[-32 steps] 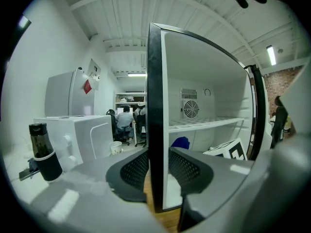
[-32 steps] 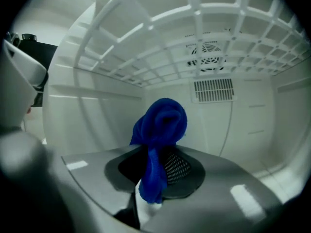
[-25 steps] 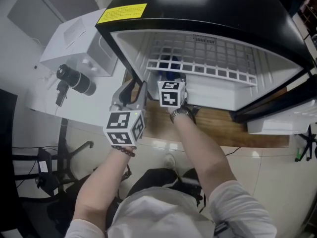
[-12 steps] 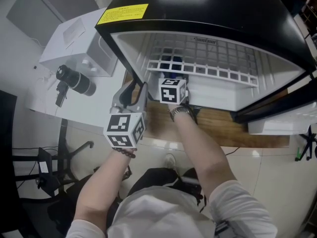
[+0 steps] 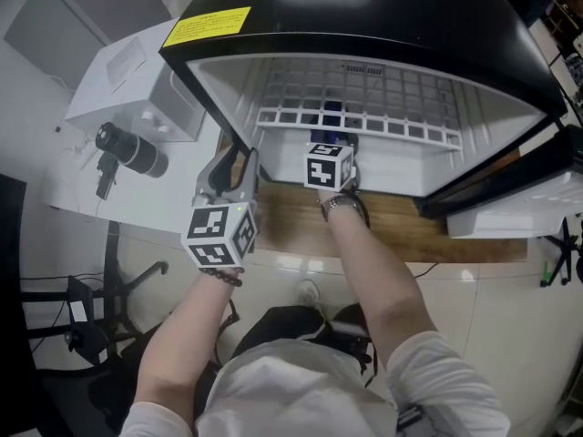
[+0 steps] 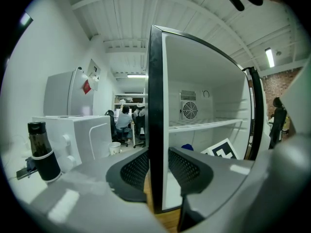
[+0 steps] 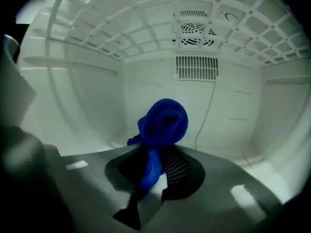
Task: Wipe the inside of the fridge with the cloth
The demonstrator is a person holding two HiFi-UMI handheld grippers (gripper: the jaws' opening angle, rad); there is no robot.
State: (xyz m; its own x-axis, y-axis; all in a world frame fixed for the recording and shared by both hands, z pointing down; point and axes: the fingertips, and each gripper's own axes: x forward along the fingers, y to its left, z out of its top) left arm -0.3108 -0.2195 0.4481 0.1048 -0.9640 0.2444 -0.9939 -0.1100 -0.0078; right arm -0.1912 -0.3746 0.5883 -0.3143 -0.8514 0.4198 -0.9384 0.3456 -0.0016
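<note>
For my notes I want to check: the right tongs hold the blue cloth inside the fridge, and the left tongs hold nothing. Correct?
Not quite: the left tongs clamp the front edge of the fridge's side wall, as the left gripper view shows. The right tongs do hold the blue cloth inside the fridge.

Bright overhead light, glare on fridge [image 5: 392, 16] top, fisheye views with dark corners

— Is the fridge [image 5: 437, 25] glossy black outside and smooth white plastic within?
— Yes. Inside it, the cloth [image 7: 163, 123] looks like soft, plush blue fabric. Under the fridge is a matt wood-grain board [image 5: 410, 233], and beyond that the floor tiles [image 5: 528, 317] shine.
</note>
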